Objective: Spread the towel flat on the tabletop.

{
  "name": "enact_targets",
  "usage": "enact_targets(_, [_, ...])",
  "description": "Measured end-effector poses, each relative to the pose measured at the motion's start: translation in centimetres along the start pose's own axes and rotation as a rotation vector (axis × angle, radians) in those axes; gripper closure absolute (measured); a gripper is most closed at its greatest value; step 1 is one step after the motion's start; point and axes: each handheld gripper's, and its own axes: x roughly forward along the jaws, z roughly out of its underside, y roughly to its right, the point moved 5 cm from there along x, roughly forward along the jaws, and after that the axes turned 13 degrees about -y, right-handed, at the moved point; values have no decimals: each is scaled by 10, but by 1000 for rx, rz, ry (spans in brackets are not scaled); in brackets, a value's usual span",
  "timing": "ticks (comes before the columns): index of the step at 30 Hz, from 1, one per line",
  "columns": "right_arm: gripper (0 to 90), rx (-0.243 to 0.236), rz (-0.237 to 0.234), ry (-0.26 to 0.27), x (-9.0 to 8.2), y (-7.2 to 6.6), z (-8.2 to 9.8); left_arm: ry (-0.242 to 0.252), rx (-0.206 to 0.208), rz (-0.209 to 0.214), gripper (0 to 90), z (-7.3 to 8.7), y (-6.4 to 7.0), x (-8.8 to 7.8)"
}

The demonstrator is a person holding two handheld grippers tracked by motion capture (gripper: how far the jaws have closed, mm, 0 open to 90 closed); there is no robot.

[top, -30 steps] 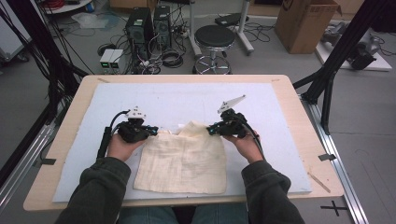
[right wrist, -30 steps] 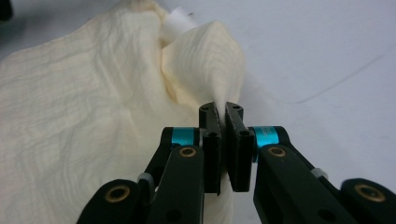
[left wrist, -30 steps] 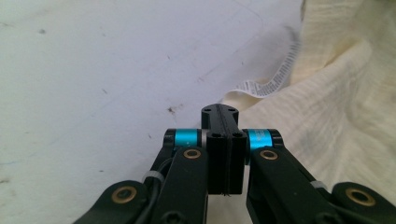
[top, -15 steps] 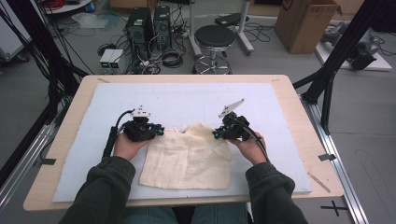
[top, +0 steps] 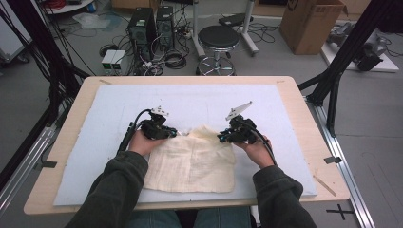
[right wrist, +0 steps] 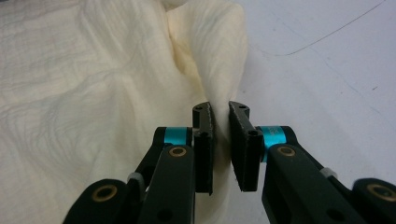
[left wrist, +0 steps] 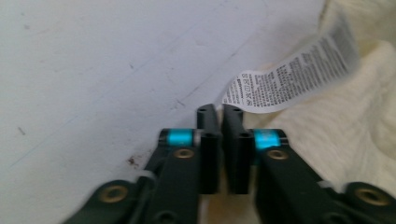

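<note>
A cream cloth (top: 190,161) lies rumpled on the white mat in front of the person. My left gripper (top: 172,134) rests at the cloth's far left corner. In the left gripper view (left wrist: 220,112) its jaws have just been closing and stand almost together, with a thin strip of cloth (left wrist: 336,135) between them; a printed care label (left wrist: 289,79) curls just ahead. My right gripper (top: 223,137) is at the far right corner. Its jaws (right wrist: 220,109) have just been opening slightly, and a raised fold of cloth (right wrist: 93,93) still sits pinched between them.
The white foam mat (top: 190,99) covers most of the wooden table (top: 304,109). On the floor beyond the far edge stand a black stool (top: 218,38), computer towers (top: 147,23) with cables and a cardboard box (top: 311,23). Black frame posts (top: 342,61) flank the table.
The left hand has shifted right along the cloth's far edge and dropped slightly, bunching that corner inward. The right hand has hardly moved.
</note>
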Motion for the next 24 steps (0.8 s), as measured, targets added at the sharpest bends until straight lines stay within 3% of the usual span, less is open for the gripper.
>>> enact_targets(3, [807, 0, 17, 21, -2, 0, -2, 31, 1, -35, 882, -2, 1, -10])
enact_targets(6, [808, -3, 45, 50, -8, -1, -4, 93, -11, -76, 883, -4, -1, -26])
enact_targets(11, [807, 9, 90, 104, -16, -2, -7, 154, -66, -175, 883, 1, -10, -48])
enact_targets(14, [789, 9, 86, 104, -12, -3, -9, 122, -95, -192, 882, 13, -16, -50])
enact_targets(16, [780, 0, 71, 66, -4, -7, -10, 88, -98, -186, 882, 23, -17, -50])
enact_targets(24, [784, -71, -51, -45, 21, -37, 0, -10, -85, -141, 882, 58, -7, -54])
